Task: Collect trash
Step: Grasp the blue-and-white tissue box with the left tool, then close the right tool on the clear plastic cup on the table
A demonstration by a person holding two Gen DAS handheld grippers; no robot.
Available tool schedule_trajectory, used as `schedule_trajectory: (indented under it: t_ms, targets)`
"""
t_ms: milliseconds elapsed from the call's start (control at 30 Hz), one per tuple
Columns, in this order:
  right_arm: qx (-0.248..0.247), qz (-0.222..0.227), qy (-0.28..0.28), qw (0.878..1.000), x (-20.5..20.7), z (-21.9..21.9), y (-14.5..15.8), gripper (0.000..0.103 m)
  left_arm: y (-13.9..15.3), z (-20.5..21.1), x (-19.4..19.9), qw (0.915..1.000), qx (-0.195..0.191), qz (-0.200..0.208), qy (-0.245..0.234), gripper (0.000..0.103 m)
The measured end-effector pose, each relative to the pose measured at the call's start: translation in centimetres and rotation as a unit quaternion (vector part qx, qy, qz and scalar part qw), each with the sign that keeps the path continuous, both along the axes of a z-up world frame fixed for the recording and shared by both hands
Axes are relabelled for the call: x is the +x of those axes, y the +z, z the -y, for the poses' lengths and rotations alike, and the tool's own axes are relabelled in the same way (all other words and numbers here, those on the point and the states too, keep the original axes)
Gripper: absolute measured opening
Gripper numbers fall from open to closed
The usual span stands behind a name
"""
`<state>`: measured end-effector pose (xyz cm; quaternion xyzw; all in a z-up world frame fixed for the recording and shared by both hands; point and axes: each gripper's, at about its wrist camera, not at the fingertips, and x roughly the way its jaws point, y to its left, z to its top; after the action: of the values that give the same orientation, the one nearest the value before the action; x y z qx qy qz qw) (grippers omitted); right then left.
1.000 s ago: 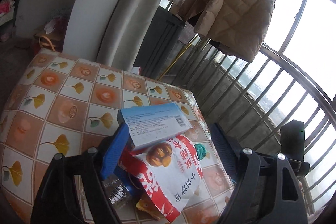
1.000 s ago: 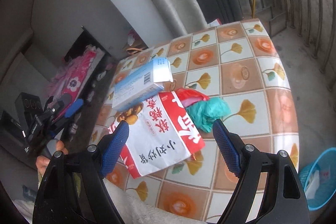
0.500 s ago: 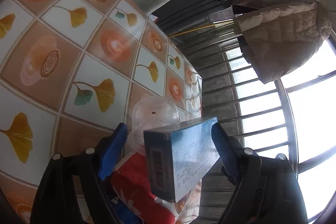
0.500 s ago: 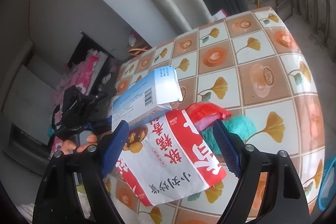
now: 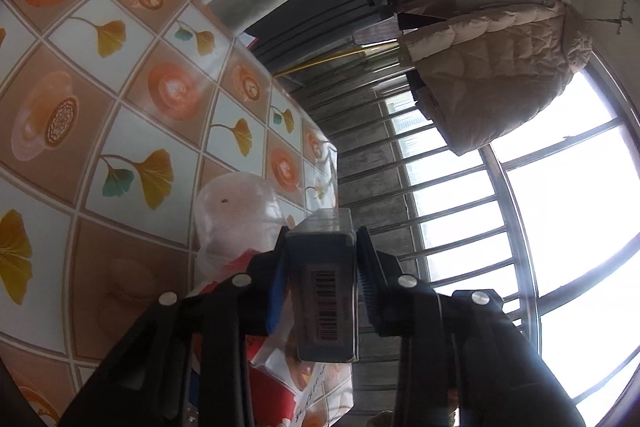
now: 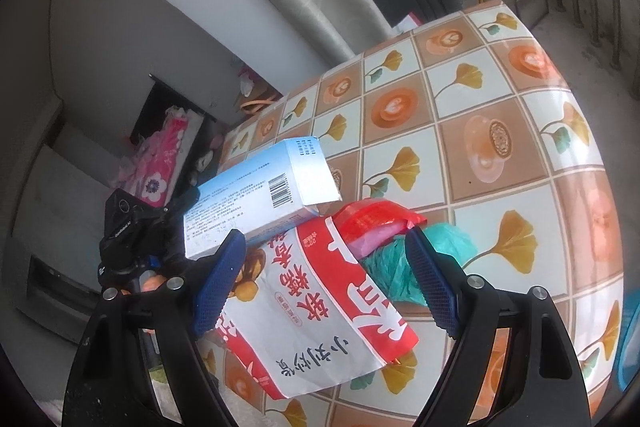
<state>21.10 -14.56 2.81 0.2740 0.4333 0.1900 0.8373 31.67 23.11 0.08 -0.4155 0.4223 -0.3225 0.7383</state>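
Observation:
My left gripper [image 5: 320, 291] is shut on a light blue cardboard box [image 5: 326, 291], clamped edge-on between its blue pads. The right wrist view shows the same box [image 6: 260, 201] held at its left end, tilted above a red and white snack bag [image 6: 320, 311]. A clear plastic bottle [image 5: 236, 211] lies under the box. A red wrapper [image 6: 372, 219] and a green plastic bag [image 6: 400, 259] lie beside the snack bag. My right gripper [image 6: 324, 287] is open and empty, hovering over the snack bag.
The table [image 6: 480, 131] has a tiled ginkgo-leaf cloth. A blue bin [image 6: 630, 339] stands on the floor at the lower right. A balcony railing [image 5: 440, 187] and a hanging beige coat [image 5: 492, 63] are beyond the table's far edge.
My left gripper has closed on the blue box, which was loose between open jaws before, and the box now stands edge-on. My right gripper has moved closer over the snack bag.

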Motion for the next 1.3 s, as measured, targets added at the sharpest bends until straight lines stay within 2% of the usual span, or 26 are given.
schedule_trajectory:
  t_ms: [233, 367, 533, 667, 800, 867, 967, 1067, 1167, 1300]
  targets:
    - [0.01, 0.01, -0.008, 1.0, -1.0, 0.6, 0.7, 0.078, 5.0, -0.6, -2.3, 0.9961, -0.038, 0.076, 0.023, 0.03]
    - [0.01, 0.012, -0.01, 1.0, -1.6, 0.8, 1.0, 0.078, 7.8, -1.5, -4.2, 0.9917, -0.017, 0.117, 0.049, 0.03]
    - [0.011, 0.01, -0.005, 1.0, -2.1, 0.6, 1.2, 0.078, 9.4, -3.8, -7.0, 0.9832, 0.014, 0.154, 0.096, 0.03]
    - [0.012, 0.014, 0.023, 1.0, -0.1, -0.8, 2.8, 0.078, 10.5, -7.0, -9.3, 0.9734, 0.021, 0.176, 0.146, 0.03]
    - [0.006, 0.025, 0.078, 0.997, 4.4, -5.1, 5.1, 0.078, 11.5, -11.6, -12.0, 0.9584, 0.011, 0.191, 0.212, 0.029]
    - [0.012, 0.014, 0.118, 0.993, 7.2, -8.4, 5.3, 0.078, 11.6, -13.9, -13.6, 0.9487, 0.012, 0.196, 0.248, 0.029]
    - [-0.004, -0.024, 0.158, 0.987, 10.9, -13.8, 4.4, 0.078, 11.4, -17.1, -15.9, 0.9341, 0.031, 0.195, 0.297, 0.029]
    - [-0.041, -0.045, 0.188, 0.98, 13.8, -19.3, 3.3, 0.078, 10.7, -19.4, -17.8, 0.9209, 0.069, 0.189, 0.334, 0.029]
    - [-0.078, -0.065, 0.194, 0.976, 16.6, -23.4, 1.7, 0.078, 9.4, -20.6, -18.9, 0.9134, 0.099, 0.178, 0.352, 0.029]
    - [-0.116, -0.103, 0.193, 0.969, 20.1, -27.5, -0.8, 0.078, 7.9, -21.1, -19.7, 0.9109, 0.119, 0.162, 0.361, 0.029]
